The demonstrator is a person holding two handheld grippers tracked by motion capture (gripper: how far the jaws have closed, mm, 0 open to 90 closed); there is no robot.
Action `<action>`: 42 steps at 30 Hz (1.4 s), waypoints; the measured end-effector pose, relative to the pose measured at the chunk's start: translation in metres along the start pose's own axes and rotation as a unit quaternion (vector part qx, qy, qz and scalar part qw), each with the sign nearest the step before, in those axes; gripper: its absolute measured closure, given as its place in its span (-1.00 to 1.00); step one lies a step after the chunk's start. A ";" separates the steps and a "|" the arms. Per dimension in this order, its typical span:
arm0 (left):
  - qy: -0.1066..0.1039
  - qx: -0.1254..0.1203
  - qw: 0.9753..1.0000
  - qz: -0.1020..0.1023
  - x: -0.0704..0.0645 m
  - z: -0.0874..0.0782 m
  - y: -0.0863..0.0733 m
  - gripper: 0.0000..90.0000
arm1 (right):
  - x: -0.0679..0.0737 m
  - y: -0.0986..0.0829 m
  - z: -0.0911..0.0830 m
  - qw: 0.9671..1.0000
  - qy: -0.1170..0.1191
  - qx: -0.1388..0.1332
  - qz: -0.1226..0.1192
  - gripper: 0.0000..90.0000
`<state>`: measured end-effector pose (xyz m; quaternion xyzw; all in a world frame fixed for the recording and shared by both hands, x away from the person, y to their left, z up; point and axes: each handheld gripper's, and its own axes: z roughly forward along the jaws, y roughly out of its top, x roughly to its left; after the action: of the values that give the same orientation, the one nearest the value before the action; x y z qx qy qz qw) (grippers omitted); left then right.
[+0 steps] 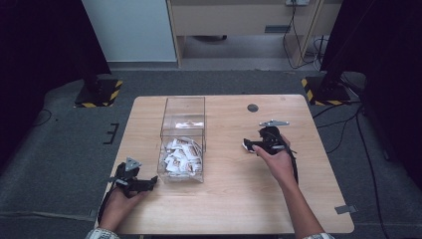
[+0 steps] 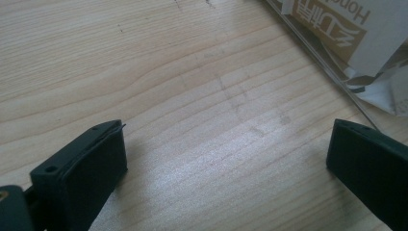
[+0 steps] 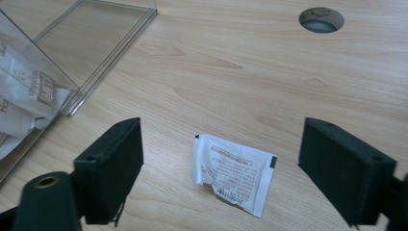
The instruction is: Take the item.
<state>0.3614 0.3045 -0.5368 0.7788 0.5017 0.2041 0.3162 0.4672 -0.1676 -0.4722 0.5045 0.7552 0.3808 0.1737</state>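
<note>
A clear plastic box (image 1: 182, 139) stands on the wooden table, its near half full of several white sachets (image 1: 180, 156). One white sachet (image 3: 233, 172) with small print lies loose on the table, crumpled at one edge, between the wide-apart jaws of my right gripper (image 3: 221, 178); the same sachet (image 1: 246, 146) peeks out at that gripper's tip (image 1: 254, 145). My left gripper (image 2: 226, 163) rests open on bare wood beside the box's near left corner (image 2: 332, 62), nothing between its jaws. In the high view it (image 1: 149, 183) lies low by the front edge.
A round cable hole (image 1: 253, 107) sits near the table's far edge, also in the right gripper view (image 3: 321, 19). Tripod bases with yellow-black tape (image 1: 99, 92) stand on the carpet beyond both far corners. A grey tag (image 1: 345, 209) sticks out at the table's right front.
</note>
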 end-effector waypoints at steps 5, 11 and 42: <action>0.000 0.000 1.000 0.000 0.000 0.000 0.000 -1.00 | 0.001 -0.002 -0.005 1.000 0.000 0.005 -0.011 -0.79; 0.000 0.000 1.000 0.000 0.000 0.000 0.000 -1.00 | 0.000 -0.007 -0.013 1.000 -0.001 0.006 -0.003 -0.79; 0.000 0.000 1.000 -0.001 0.000 0.000 0.000 -1.00 | 0.012 -0.082 -0.050 0.999 0.044 0.013 -0.010 -0.84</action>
<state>0.3611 0.3045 -0.5368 0.7786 0.5023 0.2037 0.3163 0.3780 -0.1933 -0.5000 0.4820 0.7718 0.3912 0.1377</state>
